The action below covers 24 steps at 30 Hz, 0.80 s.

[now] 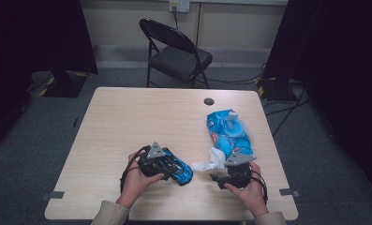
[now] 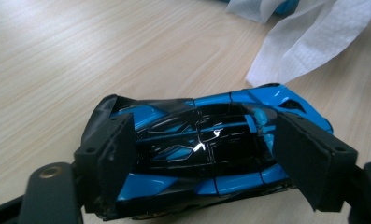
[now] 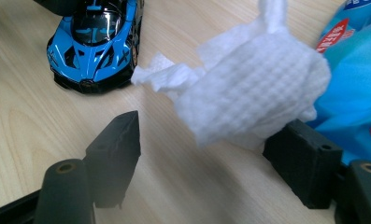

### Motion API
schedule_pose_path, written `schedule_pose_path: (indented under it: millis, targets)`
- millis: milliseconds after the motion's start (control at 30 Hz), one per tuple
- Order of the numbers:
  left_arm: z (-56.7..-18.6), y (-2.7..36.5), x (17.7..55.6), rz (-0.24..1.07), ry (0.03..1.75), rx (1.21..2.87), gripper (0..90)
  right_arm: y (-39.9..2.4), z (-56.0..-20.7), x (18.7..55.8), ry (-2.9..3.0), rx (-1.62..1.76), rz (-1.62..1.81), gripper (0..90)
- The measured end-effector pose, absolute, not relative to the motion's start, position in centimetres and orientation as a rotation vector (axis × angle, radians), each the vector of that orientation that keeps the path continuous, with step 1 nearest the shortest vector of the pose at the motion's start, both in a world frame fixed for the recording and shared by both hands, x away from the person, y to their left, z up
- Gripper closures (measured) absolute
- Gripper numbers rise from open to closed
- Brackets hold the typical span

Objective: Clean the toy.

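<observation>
Forearms enter the high view at 6 o'clock: the left gripper (image 1: 162, 165) sits over a blue toy car (image 1: 176, 169), the right gripper (image 1: 223, 177) below a white wipe (image 1: 211, 160) and blue wipe pack (image 1: 229, 133) on the table (image 1: 127, 122).

Left gripper view: jaws stand spread either side of the car, pads apart from it.

Right gripper view: jaws wide, gripping nothing; wipe at 1 o'clock, car at 11.

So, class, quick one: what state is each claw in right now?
Left claw: jaws wide around the toy car, whether the pads press on it cannot be told.
Right claw: open, holding nothing; the wipe lies beside it.
</observation>
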<state>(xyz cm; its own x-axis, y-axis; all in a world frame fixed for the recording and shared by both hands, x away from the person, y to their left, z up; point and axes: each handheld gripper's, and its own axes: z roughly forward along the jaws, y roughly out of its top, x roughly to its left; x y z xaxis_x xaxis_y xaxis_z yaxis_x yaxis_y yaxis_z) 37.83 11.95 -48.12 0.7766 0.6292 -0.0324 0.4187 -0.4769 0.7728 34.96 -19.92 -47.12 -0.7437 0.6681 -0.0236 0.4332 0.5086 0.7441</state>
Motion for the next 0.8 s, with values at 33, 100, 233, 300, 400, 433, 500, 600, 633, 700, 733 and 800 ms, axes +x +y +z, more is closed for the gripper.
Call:
schedule_pose_path:
  millis: [33, 100, 233, 300, 400, 433, 500, 600, 633, 700, 733, 800]
  targets:
    - [-48.1, 12.0, 37.8, 0.334, 0.78, 2.151, 18.1, -20.0, -47.1, 35.0, 2.45, 0.93, 1.079, 26.2]
    - [-48.3, 12.0, 37.8, 0.335, 0.781, 2.15, 17.9, -20.3, -47.1, 35.1, 2.452, 0.949, 1.081, 26.2]
    - [-48.6, 12.2, 37.7, 0.357, 0.769, 2.161, 16.2, -20.6, -47.3, 35.1, 2.453, 0.957, 1.083, 25.5]
    - [-48.7, 12.2, 37.6, 0.352, 0.769, 2.152, 15.8, -20.8, -47.2, 35.1, 2.457, 0.957, 1.078, 25.5]
    - [-48.7, 12.1, 37.5, 0.363, 0.76, 2.154, 15.7, -21.2, -47.0, 34.9, 2.466, 0.948, 1.079, 25.0]
    - [-48.7, 12.1, 37.5, 0.365, 0.759, 2.158, 15.7, -21.4, -46.9, 34.9, 2.462, 0.95, 1.081, 24.3]
    - [-48.7, 12.1, 37.5, 0.366, 0.754, 2.162, 14.8, -21.7, -46.6, 34.7, 2.45, 0.941, 1.098, 23.0]
    - [-48.8, 12.1, 37.5, 0.364, 0.759, 2.155, 14.7, -21.9, -46.1, 34.4, 2.431, 0.914, 1.109, 22.8]
    - [-48.8, 12.1, 37.5, 0.363, 0.761, 2.155, 14.7, -21.8, -45.9, 34.4, 2.424, 0.916, 1.122, 22.9]
    - [-48.7, 12.0, 37.5, 0.364, 0.766, 2.157, 14.7, -21.4, -46.0, 34.6, 2.415, 0.925, 1.141, 23.5]
    - [-48.7, 12.0, 37.5, 0.364, 0.767, 2.156, 14.7, -21.1, -46.2, 34.7, 2.421, 0.922, 1.144, 23.9]
    - [-48.7, 12.0, 37.5, 0.364, 0.768, 2.156, 14.7, -20.3, -46.9, 35.0, 2.442, 0.914, 1.115, 24.6]
